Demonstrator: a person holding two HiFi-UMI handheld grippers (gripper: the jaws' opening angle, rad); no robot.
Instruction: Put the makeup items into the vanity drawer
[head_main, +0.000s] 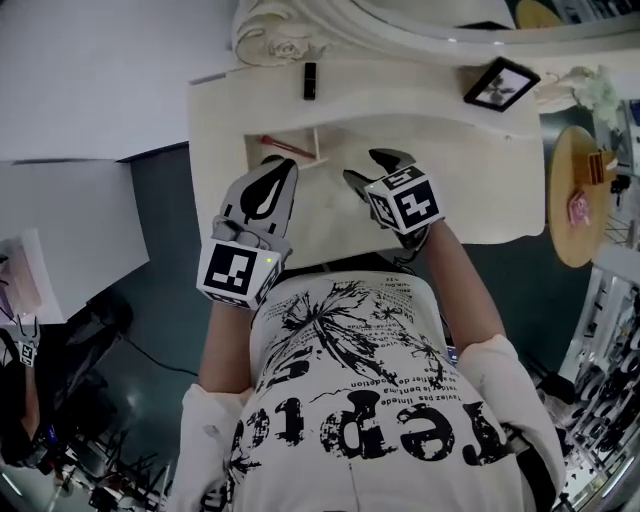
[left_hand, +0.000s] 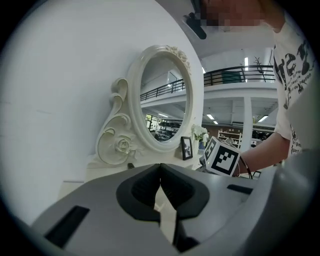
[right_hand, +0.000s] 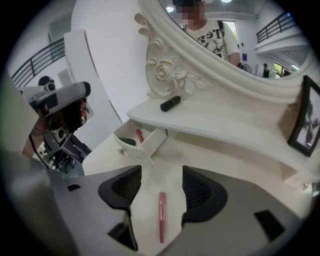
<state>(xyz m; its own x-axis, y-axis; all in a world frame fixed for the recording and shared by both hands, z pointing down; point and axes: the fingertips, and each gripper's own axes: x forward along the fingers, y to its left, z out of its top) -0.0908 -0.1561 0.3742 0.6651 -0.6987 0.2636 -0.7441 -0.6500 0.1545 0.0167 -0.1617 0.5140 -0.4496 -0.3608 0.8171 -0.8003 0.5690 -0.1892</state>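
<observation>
A slim pink makeup tube (right_hand: 161, 217) lies flat on the white vanity top (right_hand: 165, 155), right under my right gripper (right_hand: 161, 175). That gripper's jaws stand open to either side of the tube and do not touch it. The small vanity drawer (right_hand: 142, 145) is pulled open and holds a red stick (right_hand: 139, 135) and a dark green item (right_hand: 127, 141). A black lipstick (right_hand: 170, 103) rests on the upper shelf. In the head view my left gripper (head_main: 278, 168) hovers in front of the open drawer (head_main: 290, 150), shut and empty. My right gripper (head_main: 368, 168) is just beside it.
An oval mirror in a carved white frame (left_hand: 165, 100) rises behind the shelf. A black picture frame (head_main: 500, 83) stands at the shelf's right end. A round wooden side table (head_main: 575, 195) with small items sits past the vanity's right edge. The person's torso is close to the front edge.
</observation>
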